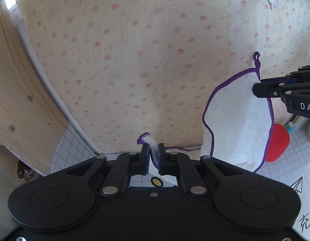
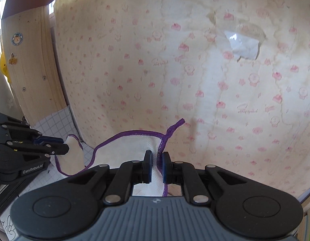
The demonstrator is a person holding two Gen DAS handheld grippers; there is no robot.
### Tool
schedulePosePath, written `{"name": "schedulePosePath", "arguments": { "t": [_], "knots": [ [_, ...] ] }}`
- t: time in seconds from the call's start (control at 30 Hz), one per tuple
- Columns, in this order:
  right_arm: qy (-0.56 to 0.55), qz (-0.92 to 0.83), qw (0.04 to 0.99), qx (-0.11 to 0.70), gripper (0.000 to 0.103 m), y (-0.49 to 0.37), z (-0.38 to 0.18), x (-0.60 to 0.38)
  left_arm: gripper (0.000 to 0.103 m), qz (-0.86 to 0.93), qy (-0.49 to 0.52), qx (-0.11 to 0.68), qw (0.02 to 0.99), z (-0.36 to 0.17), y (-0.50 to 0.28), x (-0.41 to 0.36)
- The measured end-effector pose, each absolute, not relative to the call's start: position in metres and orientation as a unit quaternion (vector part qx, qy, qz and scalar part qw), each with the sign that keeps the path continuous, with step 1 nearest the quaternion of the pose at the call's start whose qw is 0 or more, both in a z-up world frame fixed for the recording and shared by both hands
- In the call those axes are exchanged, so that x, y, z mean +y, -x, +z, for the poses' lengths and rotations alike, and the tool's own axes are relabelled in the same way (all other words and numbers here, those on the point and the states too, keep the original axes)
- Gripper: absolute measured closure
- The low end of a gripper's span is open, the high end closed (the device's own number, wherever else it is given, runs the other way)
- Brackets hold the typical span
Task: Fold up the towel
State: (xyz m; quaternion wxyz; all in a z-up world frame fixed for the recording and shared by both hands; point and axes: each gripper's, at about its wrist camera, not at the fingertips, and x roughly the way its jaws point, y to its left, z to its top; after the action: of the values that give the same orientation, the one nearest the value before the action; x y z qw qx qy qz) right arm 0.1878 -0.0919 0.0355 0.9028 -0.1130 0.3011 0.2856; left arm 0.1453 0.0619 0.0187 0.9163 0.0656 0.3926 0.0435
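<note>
A: How far along is the fold?

B: Barely begun, I'd judge. The towel is hanging lifted at the right of the left view, unfolded.

A: And the grips?

B: The left gripper is pinching one corner; the right gripper is clamping the corner with the purple loop.

Pink-patterned cream sheet spread over surface, pale scrap lying on it

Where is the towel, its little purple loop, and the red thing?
towel (image 1: pixel 237 120), left wrist view, white middle of the hanging cloth.
purple loop (image 1: pixel 256 58), left wrist view, top of the loop.
red thing (image 1: pixel 278 140), left wrist view, its rounded side behind the towel.
</note>
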Motion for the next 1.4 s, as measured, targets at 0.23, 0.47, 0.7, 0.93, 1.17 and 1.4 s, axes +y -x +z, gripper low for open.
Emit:
{"name": "schedulePosePath", "arguments": {
  "t": [0.23,0.47,0.7,0.93,1.17,1.4],
  "knots": [
    [0.110,0.293,0.908,0.280,0.094,-0.167,0.052,-0.100,0.102,0.044,-0.068,0.382,0.921,0.025,-0.133,0.056],
    [0.110,0.294,0.895,0.316,0.094,-0.139,0.027,-0.115,0.102,0.033,-0.070,0.413,0.907,-0.003,-0.108,0.043],
    [0.111,0.294,0.879,0.358,0.094,-0.117,-0.001,-0.135,0.102,0.008,-0.078,0.466,0.881,-0.055,-0.094,0.024],
    [0.121,0.290,0.856,0.411,0.094,-0.092,-0.038,-0.150,0.101,-0.004,-0.081,0.488,0.869,-0.082,-0.093,0.010],
    [0.121,0.279,0.844,0.442,0.094,-0.074,-0.058,-0.165,0.100,-0.010,-0.087,0.492,0.866,-0.086,-0.094,0.001],
    [0.119,0.275,0.833,0.466,0.094,-0.058,-0.074,-0.179,0.100,-0.025,-0.081,0.495,0.865,-0.091,-0.086,-0.019]
  ]
}}
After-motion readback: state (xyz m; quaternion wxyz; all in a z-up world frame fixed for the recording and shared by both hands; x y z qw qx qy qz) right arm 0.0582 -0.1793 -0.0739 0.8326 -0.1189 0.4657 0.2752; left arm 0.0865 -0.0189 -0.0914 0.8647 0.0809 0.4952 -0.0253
